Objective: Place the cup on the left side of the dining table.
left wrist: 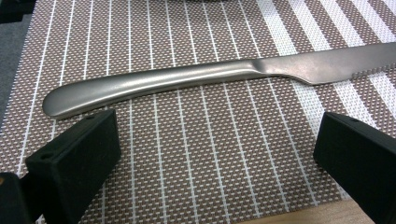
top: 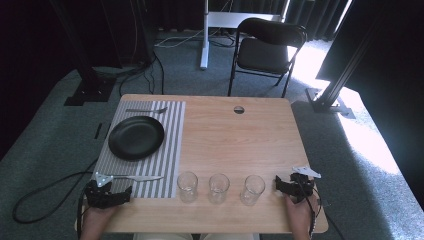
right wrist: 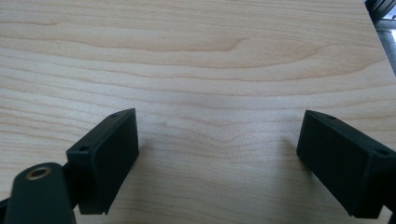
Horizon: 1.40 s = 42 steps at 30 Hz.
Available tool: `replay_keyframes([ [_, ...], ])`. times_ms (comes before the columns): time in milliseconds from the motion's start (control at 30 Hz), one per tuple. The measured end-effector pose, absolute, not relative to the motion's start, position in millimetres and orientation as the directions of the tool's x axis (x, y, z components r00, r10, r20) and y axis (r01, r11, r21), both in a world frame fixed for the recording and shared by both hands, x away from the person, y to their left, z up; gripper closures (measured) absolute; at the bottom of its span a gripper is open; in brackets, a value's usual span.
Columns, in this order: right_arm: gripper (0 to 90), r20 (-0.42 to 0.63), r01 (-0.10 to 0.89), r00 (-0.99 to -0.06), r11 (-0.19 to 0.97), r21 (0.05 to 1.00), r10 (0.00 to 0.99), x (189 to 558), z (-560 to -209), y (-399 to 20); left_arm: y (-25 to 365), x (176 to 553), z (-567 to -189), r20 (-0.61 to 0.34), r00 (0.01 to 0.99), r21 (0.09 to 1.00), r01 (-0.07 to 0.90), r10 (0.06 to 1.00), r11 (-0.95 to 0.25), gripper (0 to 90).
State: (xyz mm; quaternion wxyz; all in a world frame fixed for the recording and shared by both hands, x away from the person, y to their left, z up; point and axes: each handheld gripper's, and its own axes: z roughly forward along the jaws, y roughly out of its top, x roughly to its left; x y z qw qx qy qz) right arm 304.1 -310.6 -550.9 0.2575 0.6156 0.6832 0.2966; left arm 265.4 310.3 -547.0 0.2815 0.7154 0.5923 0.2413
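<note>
Wooden table (top: 225, 135): left claw (left wrist: 215, 154) gapes empty before knife (left wrist: 196, 79), right claw (right wrist: 219, 154) wide, empty

Two hand-held matte black plastic grippers with blocky jaws

The left matte black gripper (top: 107, 195) carries a grey three-cornered plate on top and trails a black cable looping off toward 9 o'clock; its jaws are thick rectangular blocks with small round holes in their top faces. The right matte black gripper (top: 295, 187) bears the same grey plate at 1 o'clock, and a brass-ringed hole shows at its base.
</note>
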Motion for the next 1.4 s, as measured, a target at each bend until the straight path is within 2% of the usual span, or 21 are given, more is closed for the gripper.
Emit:
replay_keyframes([
  [600,12.1,0.013,0.689,-0.11,0.067,0.722,0.994,304,-551,-311,312,263,-546,0.018,0.208,0.696,0.699,0.978,-0.162,2.7],
  [700,12.1,0.014,0.689,-0.109,0.066,0.722,0.994,304,-551,-311,316,258,-544,-0.023,0.218,0.733,0.667,0.976,-0.132,2.7],
  [1000,13.0,0.013,0.688,-0.109,0.066,0.722,0.994,305,-551,-310,318,249,-540,-0.046,0.368,0.78,0.594,0.929,-0.197,2.7],
  [1067,13.1,0.014,0.688,-0.109,0.065,0.722,0.994,305,-551,-310,319,244,-540,-0.083,0.396,0.781,0.596,0.915,-0.187,2.7],
  [1100,13.1,0.014,0.688,-0.11,0.066,0.723,0.994,305,-551,-310,316,238,-534,-0.07,0.415,0.793,0.575,0.907,-0.202,2.8],
  [1133,13.2,0.015,0.688,-0.11,0.065,0.723,0.994,305,-551,-310,315,236,-530,-0.106,0.442,0.797,0.573,0.891,-0.19,2.8],
  [1300,13.1,0.015,0.689,-0.107,0.064,0.722,0.994,305,-551,-310,306,233,-524,-0.037,0.493,0.791,0.546,0.869,-0.276,2.8],
  [1400,13.1,0.016,0.689,-0.106,0.062,0.722,0.994,306,-551,-309,306,235,-526,-0.063,0.528,0.784,0.552,0.847,-0.285,2.8],
])
